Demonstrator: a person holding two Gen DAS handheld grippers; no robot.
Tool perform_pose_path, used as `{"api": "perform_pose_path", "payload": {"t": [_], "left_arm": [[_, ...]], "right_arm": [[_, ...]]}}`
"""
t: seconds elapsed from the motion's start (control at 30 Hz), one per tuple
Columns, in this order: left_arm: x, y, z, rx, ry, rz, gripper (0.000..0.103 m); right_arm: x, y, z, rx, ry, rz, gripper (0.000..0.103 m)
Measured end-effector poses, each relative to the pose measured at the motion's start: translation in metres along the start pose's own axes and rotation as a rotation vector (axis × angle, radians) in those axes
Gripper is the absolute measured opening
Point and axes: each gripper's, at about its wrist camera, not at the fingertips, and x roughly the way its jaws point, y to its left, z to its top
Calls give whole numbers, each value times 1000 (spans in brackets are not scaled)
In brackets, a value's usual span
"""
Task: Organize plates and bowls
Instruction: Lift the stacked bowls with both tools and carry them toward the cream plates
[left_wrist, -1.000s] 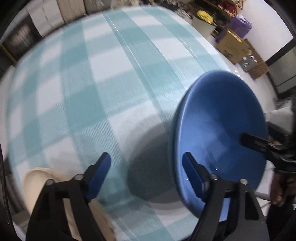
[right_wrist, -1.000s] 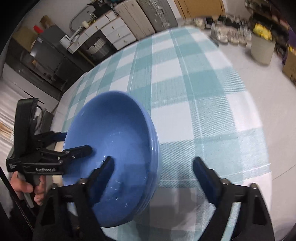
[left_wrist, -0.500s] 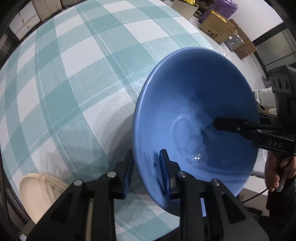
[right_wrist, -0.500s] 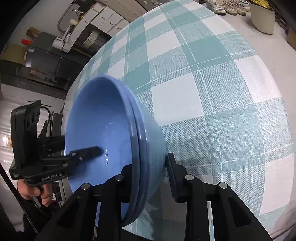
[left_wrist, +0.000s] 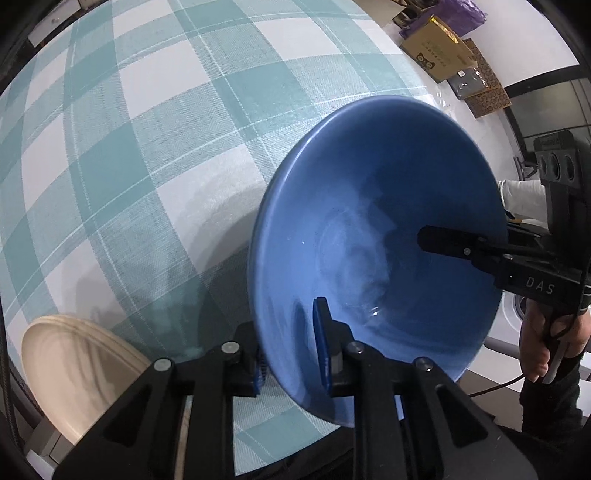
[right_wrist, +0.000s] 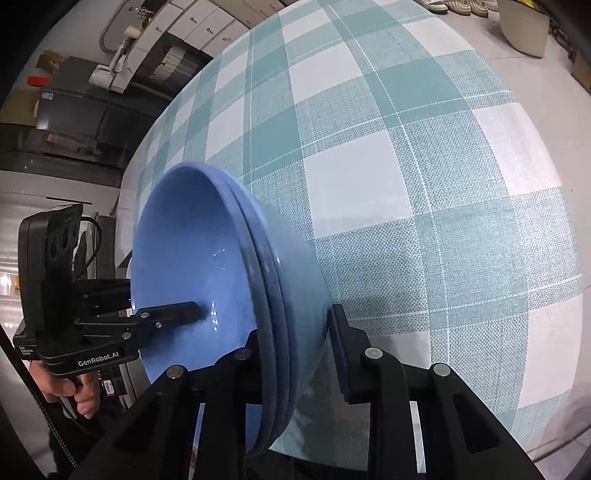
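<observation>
Left wrist: both grippers' fingers (left_wrist: 322, 345) clamp opposite rims of stacked bowls (left_wrist: 376, 236); we should lift level, evenly.

You hold a stack of blue bowls (right_wrist: 207, 280) tipped steeply on edge above the teal-and-white checked table (left_wrist: 155, 155). From the right wrist view three nested rims show, one pressed close inside the next, the open side facing left. From the left wrist view the stack (left_wrist: 376, 236) opens toward you, its glossy inside catching pale reflections. Opposite sides of the rim are each pinched between a pair of jaws. A cream plate (left_wrist: 81, 373) with a ridged rim lies at the near left edge of the table, apart from the bowls.
</observation>
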Motion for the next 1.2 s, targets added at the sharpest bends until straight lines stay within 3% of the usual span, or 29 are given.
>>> {"api": "perform_pose_path", "payload": {"t": [0.13, 0.53, 0.73, 0.97, 1.2], "left_arm": [[-5, 6, -3, -14, 1, 18, 20], [-2, 12, -2, -45, 11, 1, 20], [-6, 17, -6, -48, 11, 16, 20], [5, 6, -6, -25, 25, 67, 20], [-5, 10, -4, -39, 23, 38, 20]], "right_arm": [[-5, 9, 2, -11, 2, -2, 21], [6, 37, 3, -101, 29, -135, 16], [11, 46, 7, -124, 50, -147, 15], [16, 63, 6, -230, 33, -249, 10], [18, 70, 14, -244, 48, -304, 9]]}}
